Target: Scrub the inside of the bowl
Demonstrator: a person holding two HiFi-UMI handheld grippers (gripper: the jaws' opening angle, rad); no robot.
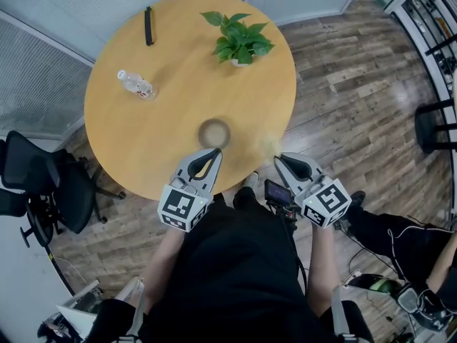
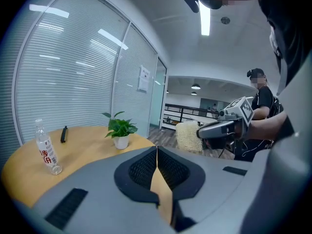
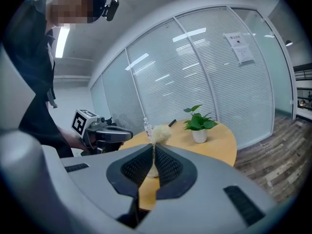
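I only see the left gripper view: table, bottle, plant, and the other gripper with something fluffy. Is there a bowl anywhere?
Observer: Yes. The head view shows the bowl on the table, just ahead of the left gripper.
Operator: Is the fluffy thing really clamped?
Observer: The right gripper view shows the right gripper shut on the scrubber, its fluffy head poking past the tips.
Operator: Is it in the bowl?
Observer: No. From above, the scrubber is off to the bowl's right, not in it.

A small, round, brownish bowl [image 1: 214, 132] stands upright near the surface's [image 1: 136, 131] 6 o'clock edge. At its 3 o'clock, a pale fluffy scrubber [image 1: 270, 146] is pinched in the right claw [image 1: 279, 158].
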